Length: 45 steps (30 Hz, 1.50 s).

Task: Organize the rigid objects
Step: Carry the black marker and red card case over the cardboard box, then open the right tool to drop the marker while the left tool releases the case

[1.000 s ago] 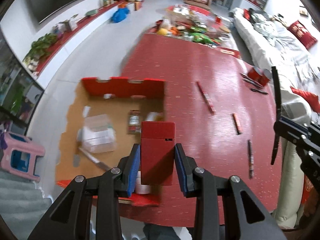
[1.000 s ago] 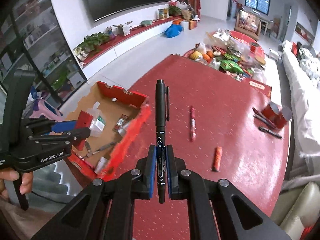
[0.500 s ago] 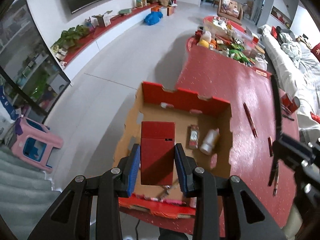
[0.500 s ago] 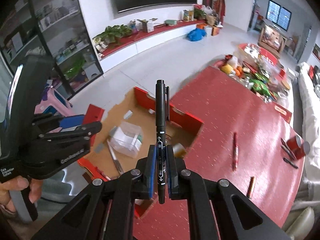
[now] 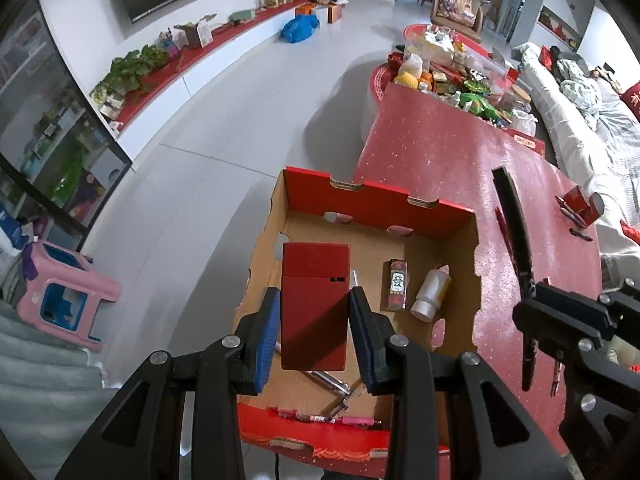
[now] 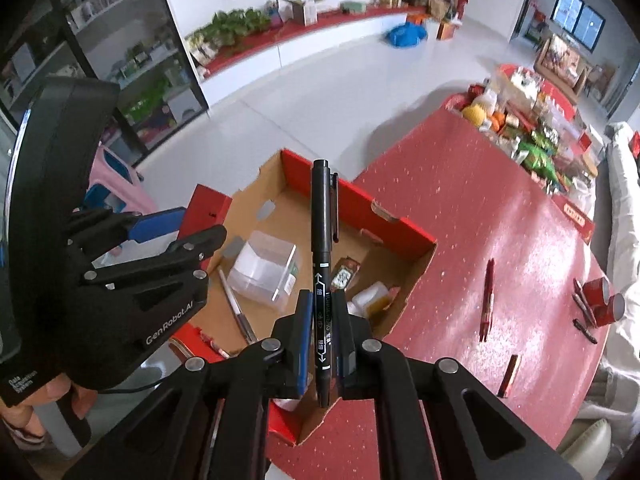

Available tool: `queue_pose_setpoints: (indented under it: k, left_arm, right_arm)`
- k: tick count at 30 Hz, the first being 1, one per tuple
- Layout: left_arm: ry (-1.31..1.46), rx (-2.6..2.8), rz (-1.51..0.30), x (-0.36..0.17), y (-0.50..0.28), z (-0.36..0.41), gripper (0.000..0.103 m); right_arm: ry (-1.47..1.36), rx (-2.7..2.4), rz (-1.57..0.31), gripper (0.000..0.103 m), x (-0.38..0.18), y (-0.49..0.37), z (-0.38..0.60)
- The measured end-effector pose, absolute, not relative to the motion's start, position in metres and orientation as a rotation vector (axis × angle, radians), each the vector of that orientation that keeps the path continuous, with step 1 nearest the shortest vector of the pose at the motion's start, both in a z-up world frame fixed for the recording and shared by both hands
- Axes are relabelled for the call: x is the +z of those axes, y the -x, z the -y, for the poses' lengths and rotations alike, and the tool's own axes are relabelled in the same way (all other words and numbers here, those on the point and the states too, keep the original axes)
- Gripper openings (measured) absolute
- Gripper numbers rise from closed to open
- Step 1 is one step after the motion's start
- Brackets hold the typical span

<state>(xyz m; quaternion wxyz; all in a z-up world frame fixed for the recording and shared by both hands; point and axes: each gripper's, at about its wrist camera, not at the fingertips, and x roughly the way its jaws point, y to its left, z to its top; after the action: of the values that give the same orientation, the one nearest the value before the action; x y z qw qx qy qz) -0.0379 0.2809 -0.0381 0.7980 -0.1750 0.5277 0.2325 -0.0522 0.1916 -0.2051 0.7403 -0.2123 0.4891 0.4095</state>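
My left gripper point(image 5: 314, 308) is shut on a red box point(image 5: 315, 304) and holds it above the open cardboard box point(image 5: 380, 204) at the table's left edge. It shows in the right wrist view point(image 6: 192, 224) too. My right gripper point(image 6: 322, 320) is shut on a black marker point(image 6: 323, 248), held upright over the cardboard box's point(image 6: 400, 226) near right corner. In the box lie a clear plastic case point(image 6: 266, 266), a small bottle point(image 5: 431, 292), a small printed pack point(image 5: 397, 285) and pens point(image 6: 236, 308).
The red table point(image 6: 480, 208) holds loose pens point(image 6: 487, 300), a short red stick point(image 6: 509, 370) and red cans point(image 6: 602, 300) at the right. Groceries point(image 5: 460, 80) crowd the far end. A pink stool point(image 5: 60, 300) stands on the floor at left.
Both grippers have moved left, from over the table to above the cardboard box. The red box and the marker stay gripped.
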Motion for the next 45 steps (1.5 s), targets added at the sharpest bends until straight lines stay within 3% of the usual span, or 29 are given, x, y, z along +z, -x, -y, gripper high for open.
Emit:
queue_pose_setpoints:
  k: [12, 34, 36, 38, 40, 42, 43, 44, 45]
  left_arm:
    - [0.401, 0.485, -1.213, -0.075, -0.004, -0.296, 0.036]
    - [0.401, 0.428, -1.384, -0.126, -0.031, -0.295, 0.037]
    - [0.39, 0.414, -1.407, -0.131, -0.031, -0.294, 0.043]
    - [0.363, 0.417, -1.414, -0.132, -0.031, -0.291, 0.067]
    - [0.336, 0.433, -1.405, -0.131, -0.028, -0.291, 0.081]
    - [0.348, 0.442, -1.407, -0.13, -0.025, -0.293, 0.085]
    - [0.365, 0.446, -1.415, -0.13, -0.023, -0.297, 0.088]
    - [0.393, 0.445, -1.413, -0.13, -0.02, -0.301, 0.092]
    - [0.417, 0.44, -1.406, -0.13, -0.017, -0.303, 0.092]
  right_arm:
    - [0.398, 0.826, -1.27, 0.01, -0.248, 0.009, -0.214]
    - [0.39, 0.789, -1.411, 0.01, -0.294, -0.004, -0.223]
    - [0.382, 0.785, -1.432, 0.01, -0.301, -0.004, -0.223]
    - [0.379, 0.778, -1.447, 0.01, -0.306, -0.005, -0.222]
    - [0.375, 0.768, -1.459, 0.013, -0.31, -0.005, -0.22]
    - [0.361, 0.759, -1.468, 0.03, -0.31, -0.007, -0.214]
    - [0.362, 0.742, -1.465, 0.051, -0.31, -0.008, -0.21]
    - [0.364, 0.712, -1.456, 0.08, -0.308, -0.01, -0.204]
    - [0.347, 0.688, -1.44, 0.092, -0.305, -0.013, -0.195]
